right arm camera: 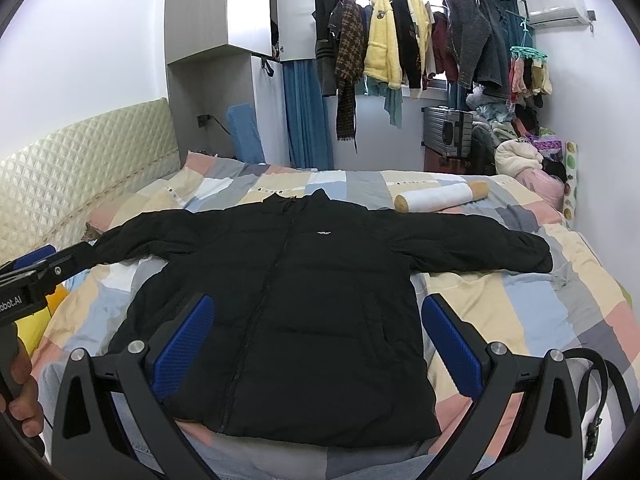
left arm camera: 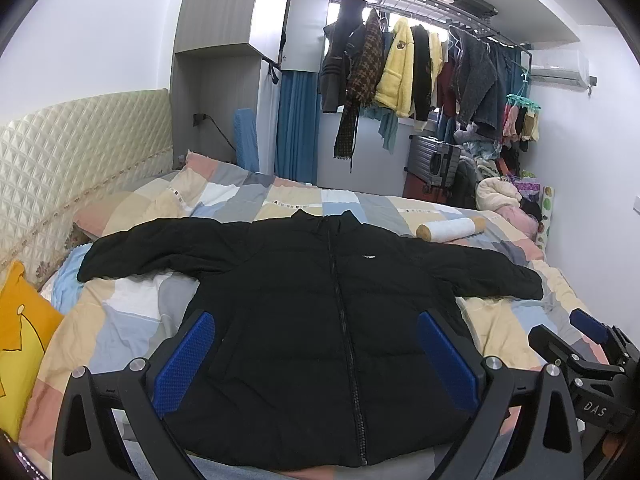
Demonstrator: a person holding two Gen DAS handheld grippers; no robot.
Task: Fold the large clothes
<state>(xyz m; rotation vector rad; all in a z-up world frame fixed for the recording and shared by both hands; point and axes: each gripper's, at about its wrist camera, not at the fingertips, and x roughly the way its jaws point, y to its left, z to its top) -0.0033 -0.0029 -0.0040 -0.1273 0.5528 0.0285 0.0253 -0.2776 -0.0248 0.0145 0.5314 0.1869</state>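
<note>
1. Black jacket spread flat on bed, zipped, sleeves out sideways.
2. Right gripper above hem, blue fingers wide apart, empty.
3. Left gripper at left edge.

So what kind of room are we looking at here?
A bedroom, most likely: a bed with a patchwork quilt and padded headboard, clothes on an overhead rack, and a black puffer jacket spread flat.

white walls, quilted headboard, blue curtain, clothes rack, air conditioner

"DAS" – right gripper body; "obot.AI" – left gripper; jacket chest label unreadable.
</note>
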